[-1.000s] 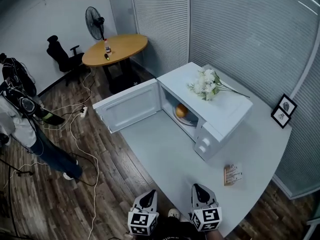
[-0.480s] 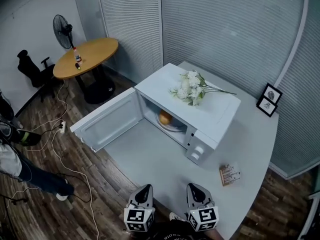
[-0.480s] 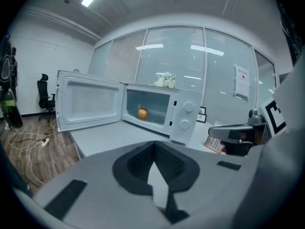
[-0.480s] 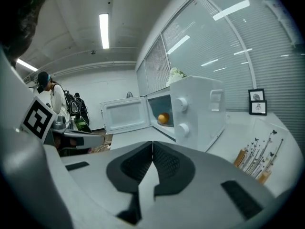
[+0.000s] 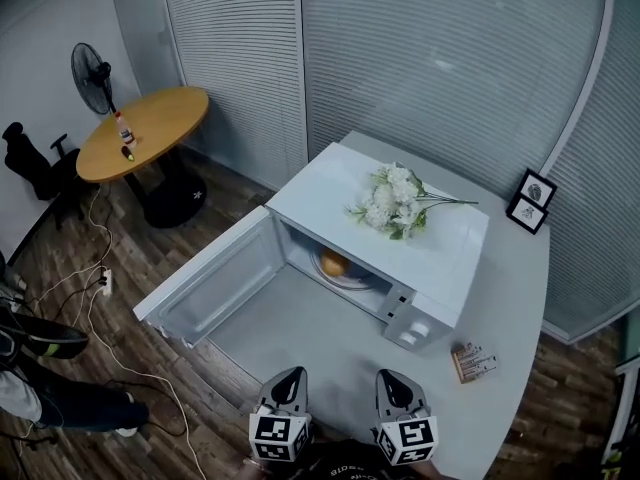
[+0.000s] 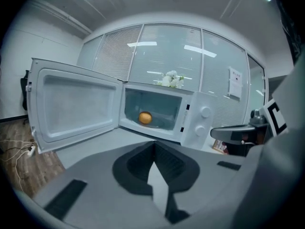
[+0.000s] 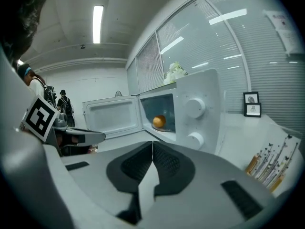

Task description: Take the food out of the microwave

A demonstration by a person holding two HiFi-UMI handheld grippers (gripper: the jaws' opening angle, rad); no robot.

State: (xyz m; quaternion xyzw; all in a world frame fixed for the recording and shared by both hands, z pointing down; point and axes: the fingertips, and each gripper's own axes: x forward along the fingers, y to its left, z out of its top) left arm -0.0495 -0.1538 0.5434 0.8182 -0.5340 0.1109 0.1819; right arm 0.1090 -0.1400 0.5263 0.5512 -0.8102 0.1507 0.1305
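Just swung round to face the open microwave (image 5: 320,193) more squarely than a second ago. Holding left claw (image 5: 288,383) and right claw (image 5: 392,380) pinched shut, empty, low by the near bench (image 5: 500,298) edge. Can see the orange food (image 5: 335,263) inside, well away from both. Probably time to reach in, after opening a claw.

Setting: office or meeting room.
- Glass partition walls (image 5: 430,58) with slatted blinds stood beyond the left gripper (image 5: 289,378) and right gripper (image 5: 392,379).
- A round wooden table (image 5: 142,133), a black swivel chair (image 5: 30,163) and a pedestal fan (image 5: 92,68) stood far ahead-left of the left gripper.
- A pale curved desk (image 5: 510,298) lay just ahead, bearing a white microwave (image 5: 400,238).
- Two framed pictures (image 5: 530,200) stood ahead-right of the right gripper.
- Loose cables (image 5: 100,298) lay on the plank floor (image 5: 120,368), left of the left gripper.
- A strip ceiling light (image 7: 97,17) was overhead.
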